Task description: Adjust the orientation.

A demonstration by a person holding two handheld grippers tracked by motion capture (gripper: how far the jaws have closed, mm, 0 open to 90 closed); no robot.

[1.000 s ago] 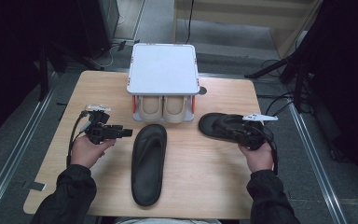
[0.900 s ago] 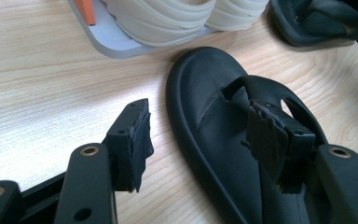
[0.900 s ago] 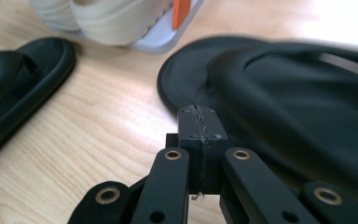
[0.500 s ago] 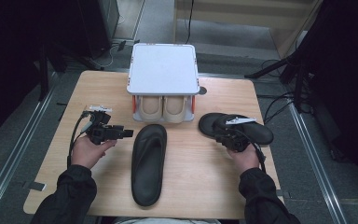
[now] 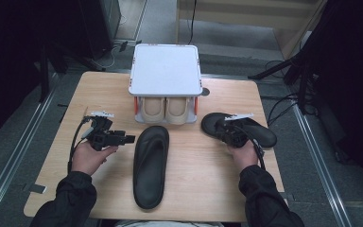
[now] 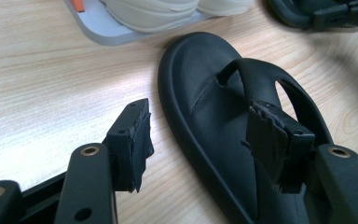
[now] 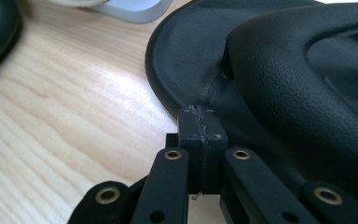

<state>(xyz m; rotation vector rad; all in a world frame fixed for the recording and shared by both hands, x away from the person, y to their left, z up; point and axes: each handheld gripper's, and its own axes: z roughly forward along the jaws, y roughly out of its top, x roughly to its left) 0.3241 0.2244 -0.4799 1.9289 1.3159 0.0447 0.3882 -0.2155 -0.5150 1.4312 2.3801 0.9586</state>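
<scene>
Two black sandals on the table, one claw on each side.

High view: my right gripper [image 5: 228,132] sits at the right sandal [image 5: 260,134] near the table's right edge; my left gripper [image 5: 108,137] hovers beside the middle sandal [image 5: 150,165]. The rack [image 5: 165,71] stands at the back edge.
Left gripper view: jaws wide apart, empty, framing the strap, probably to grab it.
Right gripper view: jaws fully closed, nothing between them, tips at the sandal's rim.
</scene>
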